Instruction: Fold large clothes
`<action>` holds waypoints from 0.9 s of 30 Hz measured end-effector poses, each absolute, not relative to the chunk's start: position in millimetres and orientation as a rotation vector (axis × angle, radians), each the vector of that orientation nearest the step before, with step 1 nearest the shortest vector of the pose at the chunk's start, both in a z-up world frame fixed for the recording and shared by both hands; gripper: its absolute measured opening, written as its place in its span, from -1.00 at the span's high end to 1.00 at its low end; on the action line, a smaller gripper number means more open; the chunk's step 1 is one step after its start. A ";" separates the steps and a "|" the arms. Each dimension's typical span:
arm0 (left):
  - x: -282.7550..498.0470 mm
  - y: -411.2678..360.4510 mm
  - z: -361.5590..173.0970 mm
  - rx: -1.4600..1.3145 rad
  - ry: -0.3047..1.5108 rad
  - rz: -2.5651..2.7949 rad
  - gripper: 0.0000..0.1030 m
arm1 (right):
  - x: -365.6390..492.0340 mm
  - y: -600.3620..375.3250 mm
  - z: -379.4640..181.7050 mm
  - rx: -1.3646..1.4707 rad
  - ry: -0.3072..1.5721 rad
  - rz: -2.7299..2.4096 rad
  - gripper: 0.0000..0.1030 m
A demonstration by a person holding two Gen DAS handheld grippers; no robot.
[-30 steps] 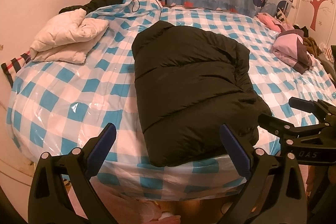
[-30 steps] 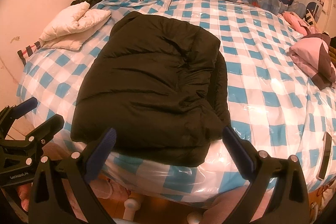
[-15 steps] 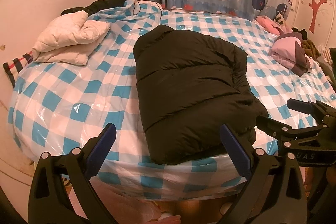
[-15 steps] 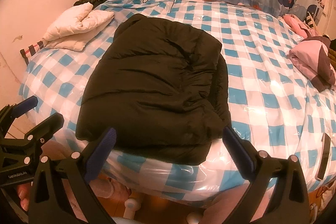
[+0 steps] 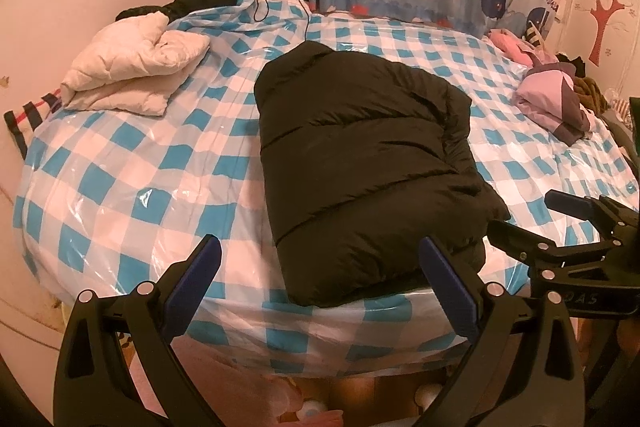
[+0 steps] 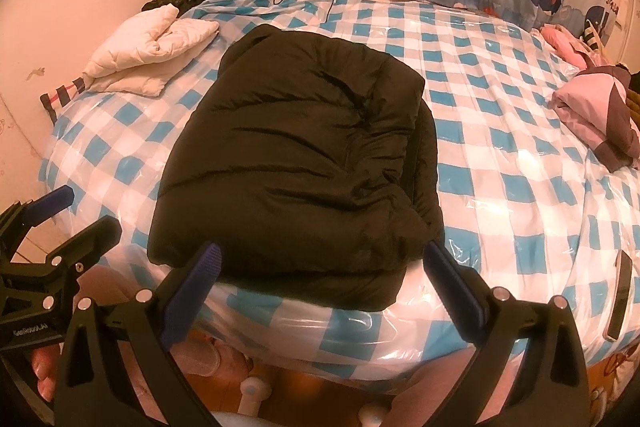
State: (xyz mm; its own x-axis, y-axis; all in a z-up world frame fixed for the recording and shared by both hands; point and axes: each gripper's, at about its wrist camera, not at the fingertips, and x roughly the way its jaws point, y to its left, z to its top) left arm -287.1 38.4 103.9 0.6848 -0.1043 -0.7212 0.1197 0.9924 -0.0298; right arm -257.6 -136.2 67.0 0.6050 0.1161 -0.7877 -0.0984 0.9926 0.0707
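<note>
Black puffer jacket (image 5: 360, 163): lying folded on the checked bed (image 5: 120, 163), just beyond left tongs (image 5: 320, 259) and right tongs (image 6: 320, 263), both gaping, grasping nothing.

The bed (image 5: 120, 163) wears a blue-and-white checked cover under glossy clear plastic. Dead centre lies the folded black puffer jacket (image 5: 360, 171), its near end reaching the bed's front edge. Left of the jacket and farther back sits a folded cream quilted coat (image 5: 132, 75). Well off to the jacket's right rests a folded pink-and-purple garment (image 5: 556, 103). A dark phone (image 6: 619, 295) lies near the front right edge, well apart from the jacket.
</note>
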 end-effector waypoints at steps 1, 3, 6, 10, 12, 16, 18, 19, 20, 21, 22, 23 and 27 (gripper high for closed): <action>-286.7 38.2 103.0 0.020 0.811 -0.125 -0.85 | -258.7 -135.6 67.1 0.021 0.914 0.125 -0.89; -286.3 37.3 101.4 0.022 0.816 -0.125 -0.85 | -261.4 -133.3 66.9 0.019 0.916 0.125 -0.89; -284.9 36.5 99.4 0.027 0.821 -0.125 -0.85 | -262.6 -132.7 67.3 0.021 0.916 0.124 -0.89; -284.4 35.9 99.3 0.027 0.818 -0.124 -0.85 | -265.4 -130.4 64.9 0.024 0.919 0.122 -0.89; -284.6 35.6 99.2 0.026 0.817 -0.122 -0.85 | -266.2 -130.0 64.0 0.025 0.920 0.121 -0.89; -282.0 36.6 97.1 0.025 0.824 -0.118 -0.85 | -266.2 -131.7 61.6 0.026 0.923 0.123 -0.89; -280.7 36.8 95.8 0.022 0.827 -0.118 -0.85 | -266.2 -131.9 61.9 0.028 0.923 0.123 -0.89; -280.2 37.3 95.8 0.022 0.828 -0.118 -0.85 | -264.7 -133.0 62.2 0.027 0.922 0.123 -0.89; -279.7 37.5 95.4 0.022 0.830 -0.119 -0.85 | -264.0 -133.6 62.3 0.026 0.922 0.123 -0.89; -279.9 37.5 95.4 0.022 0.830 -0.119 -0.85 | -266.0 -132.2 62.0 0.028 0.921 0.123 -0.89; -279.7 38.1 95.1 0.021 0.831 -0.118 -0.85 | -264.7 -133.3 62.1 0.027 0.922 0.124 -0.89; -279.4 38.4 94.3 0.021 0.832 -0.119 -0.85 | -263.8 -134.1 62.3 0.026 0.922 0.124 -0.89; -279.8 37.8 94.5 0.023 0.831 -0.116 -0.85 | -265.6 -133.0 61.7 0.028 0.923 0.126 -0.89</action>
State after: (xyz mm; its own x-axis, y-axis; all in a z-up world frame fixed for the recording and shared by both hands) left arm -279.8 37.8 94.5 0.6678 -0.0937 -0.7384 0.1118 0.9934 -0.0250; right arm -265.6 -133.0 61.7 0.5965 0.1200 -0.7936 -0.0962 0.9923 0.0778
